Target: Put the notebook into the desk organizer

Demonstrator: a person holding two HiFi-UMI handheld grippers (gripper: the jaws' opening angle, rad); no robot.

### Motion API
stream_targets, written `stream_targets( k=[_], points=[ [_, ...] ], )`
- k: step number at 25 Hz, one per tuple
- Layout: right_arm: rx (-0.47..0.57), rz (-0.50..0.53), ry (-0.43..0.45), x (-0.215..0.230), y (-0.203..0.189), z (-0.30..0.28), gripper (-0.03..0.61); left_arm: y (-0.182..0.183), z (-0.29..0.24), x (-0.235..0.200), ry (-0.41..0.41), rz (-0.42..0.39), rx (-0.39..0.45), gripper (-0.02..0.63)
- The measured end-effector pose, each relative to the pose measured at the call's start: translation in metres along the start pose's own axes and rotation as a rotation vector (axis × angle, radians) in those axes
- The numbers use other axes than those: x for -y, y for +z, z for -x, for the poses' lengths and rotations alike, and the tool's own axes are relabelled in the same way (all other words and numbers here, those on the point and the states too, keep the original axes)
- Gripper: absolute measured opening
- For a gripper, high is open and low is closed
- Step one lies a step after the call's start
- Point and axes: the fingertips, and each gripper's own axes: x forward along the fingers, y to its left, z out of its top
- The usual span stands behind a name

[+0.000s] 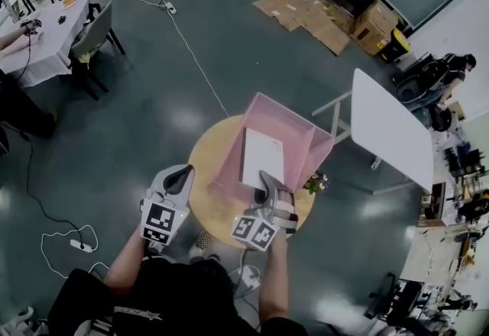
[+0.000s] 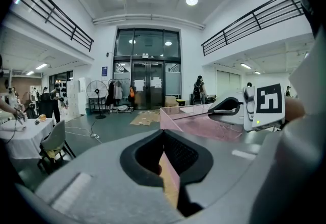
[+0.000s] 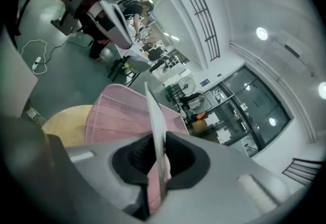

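Notebook [image 1: 263, 157] looks thin, light, stiffish, best pinched at its lower edge, where right gripper [image 1: 265, 180] clamps it over pink desk organizer [image 1: 306, 132] mid-frame; left gripper [image 1: 182, 174] closed, empty.

no readable text or numbers, only patterned square markers on left tool [image 1: 182, 174], right tool [image 1: 265, 180]

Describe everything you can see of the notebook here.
The notebook is a thin, closed, plain white rectangle. It is tilted, broad face up, over the pink mesh desk organizer; whether they touch is unclear. The right gripper is shut on its near edge; in the right gripper view it shows edge-on between the jaws.
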Motion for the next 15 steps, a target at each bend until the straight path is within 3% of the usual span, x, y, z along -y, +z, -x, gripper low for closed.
stream_targets(
  k=[7, 15],
  points=[
    [-0.047, 0.131, 0.094, -0.039, -0.007, -0.017, 0.032, -0.006, 0.0, -0.003, -0.002, 0.008, -0.012, 0.011],
    [-0.074, 0.174, 0.197, -0.062, -0.013, -0.019, 0.049, -0.016, 0.005, -0.004, -0.015, 0.015, -0.032, 0.011]
  ],
)
